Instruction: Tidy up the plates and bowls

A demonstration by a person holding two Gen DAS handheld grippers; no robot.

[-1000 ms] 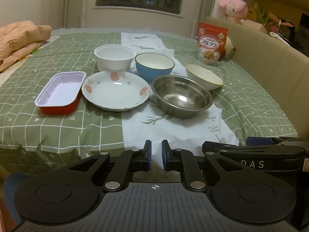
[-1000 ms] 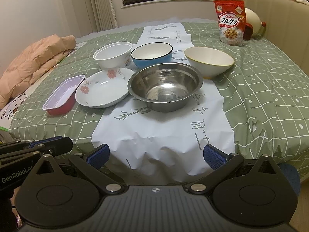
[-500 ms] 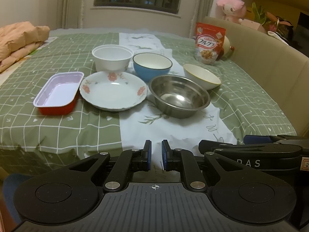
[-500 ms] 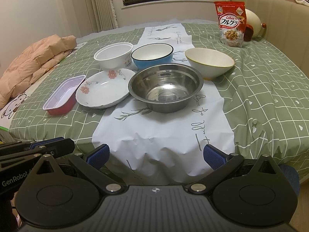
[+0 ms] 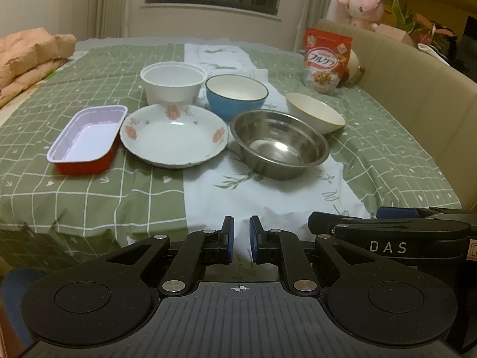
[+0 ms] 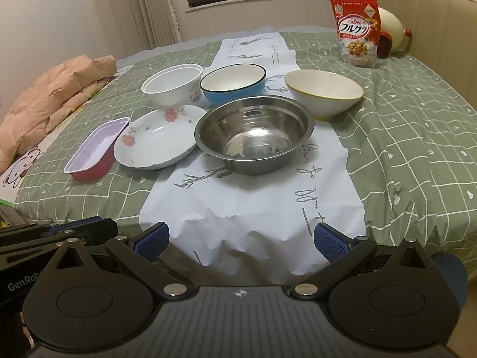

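On the green checked cloth stand a steel bowl (image 6: 253, 132), a floral plate (image 6: 155, 137), a red tray with a lilac inside (image 6: 95, 146), a white tub (image 6: 173, 85), a blue bowl (image 6: 234, 83) and a cream bowl (image 6: 323, 92). The left wrist view shows them too: steel bowl (image 5: 278, 144), plate (image 5: 174, 135), tray (image 5: 86, 138). My left gripper (image 5: 240, 238) is shut and empty, short of the table's front edge. My right gripper (image 6: 241, 240) is open and empty, facing the steel bowl from the front edge.
A cereal bag (image 6: 357, 31) stands at the back right near a beige sofa back (image 5: 417, 95). A peach quilt (image 6: 50, 101) lies at the left. A white paper runner (image 6: 253, 197) runs down the middle of the cloth.
Both grippers have crept slightly toward the table and the dishes look a little nearer. Jaw openings have not changed.
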